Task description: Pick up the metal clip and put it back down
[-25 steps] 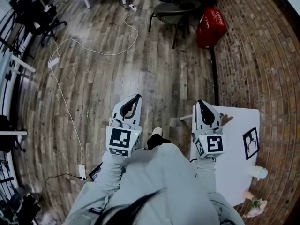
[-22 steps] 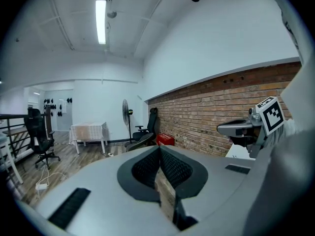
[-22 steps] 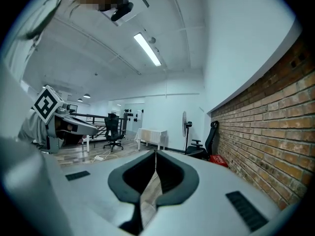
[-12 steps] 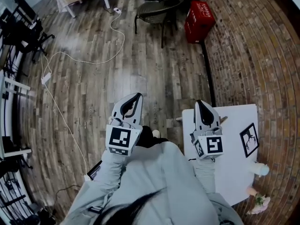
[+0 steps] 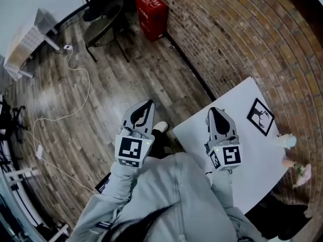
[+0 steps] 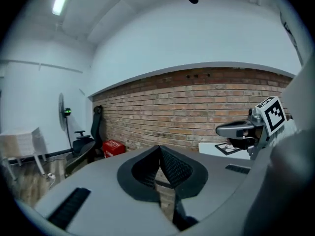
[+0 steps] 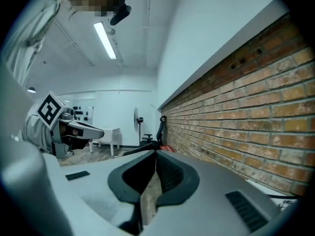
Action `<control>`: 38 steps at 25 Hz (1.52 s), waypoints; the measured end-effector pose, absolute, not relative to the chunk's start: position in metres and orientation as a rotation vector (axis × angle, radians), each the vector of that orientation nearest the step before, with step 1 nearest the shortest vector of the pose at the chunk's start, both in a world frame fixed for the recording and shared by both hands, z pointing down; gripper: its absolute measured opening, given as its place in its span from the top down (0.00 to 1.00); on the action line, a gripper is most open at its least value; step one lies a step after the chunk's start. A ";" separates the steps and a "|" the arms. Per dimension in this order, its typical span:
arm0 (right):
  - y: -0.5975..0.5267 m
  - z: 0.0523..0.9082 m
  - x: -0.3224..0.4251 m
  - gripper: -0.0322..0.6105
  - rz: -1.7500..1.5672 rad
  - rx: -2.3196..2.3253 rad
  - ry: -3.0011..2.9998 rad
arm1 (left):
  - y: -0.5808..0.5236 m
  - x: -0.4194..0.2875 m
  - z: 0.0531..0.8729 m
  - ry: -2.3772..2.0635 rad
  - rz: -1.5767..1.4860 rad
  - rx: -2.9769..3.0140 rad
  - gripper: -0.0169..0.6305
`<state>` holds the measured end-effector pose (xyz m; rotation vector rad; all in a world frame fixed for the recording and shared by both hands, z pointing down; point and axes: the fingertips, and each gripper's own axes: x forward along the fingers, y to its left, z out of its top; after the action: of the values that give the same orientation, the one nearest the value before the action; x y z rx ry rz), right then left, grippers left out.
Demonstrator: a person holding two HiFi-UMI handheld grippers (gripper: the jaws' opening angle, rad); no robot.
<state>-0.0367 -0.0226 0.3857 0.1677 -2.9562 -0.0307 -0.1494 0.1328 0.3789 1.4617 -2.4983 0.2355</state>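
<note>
Looking down through the head view, I have the left gripper (image 5: 144,108) over the wood floor (image 5: 101,115) and the right gripper (image 5: 216,113) over the 9 o'clock part of the white table (image 5: 262,158); both point towards 12 o'clock. In its own view the left gripper's jaws meet at the tips with nothing between them; the right gripper's jaws are likewise pressed together and empty. I cannot find the clip in any view; if it lies on the table, it is hidden from me.

The tabletop is plain white; a black-framed card (image 5: 260,116) lies at its 1 o'clock edge. Some small pale and pink things (image 5: 291,155) sit at its 3 o'clock edge, too small for me to name.

A brick wall (image 5: 242,39) runs from 12 round to 3 o'clock, close behind the table. A red crate (image 5: 153,15) stands at the wall's foot at 12 o'clock, with a dark chair (image 5: 103,21) just beside it at its 9 o'clock. A white cable (image 5: 83,92) snakes over the planks from 11 down to 8 o'clock. A white bench (image 5: 25,47) fills the 10 o'clock corner. One shoe (image 5: 160,127) shows on the floor between the grippers. The gripper views add a white upper wall, strip lights on the ceiling and a standing fan (image 7: 138,124) far off.
</note>
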 end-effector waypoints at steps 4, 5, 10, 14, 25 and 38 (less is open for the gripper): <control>-0.070 0.381 -0.021 0.91 -0.015 0.519 -2.902 | 0.055 -0.171 0.374 -2.320 0.259 1.764 0.93; -0.081 0.379 -0.015 0.91 -0.003 0.607 -2.883 | 0.037 -0.173 0.372 -2.272 0.262 1.830 0.93; -0.123 0.376 0.017 0.91 0.032 0.962 -2.776 | -0.041 -0.165 0.371 -2.035 0.292 2.116 0.93; -0.132 0.382 0.055 0.91 0.103 1.236 -2.668 | -0.084 -0.137 0.377 -1.814 0.321 2.320 0.93; -0.100 0.401 0.116 0.91 0.208 1.573 -2.440 | -0.116 -0.075 0.395 -1.441 0.382 2.545 0.93; -0.093 0.410 0.121 0.91 0.218 1.564 -2.422 | -0.105 -0.061 0.402 -1.429 0.400 2.541 0.93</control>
<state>0.1211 -0.0930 0.4104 1.5643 -2.4217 0.2178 -0.0607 -0.1049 0.4017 2.5410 -1.4286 0.3999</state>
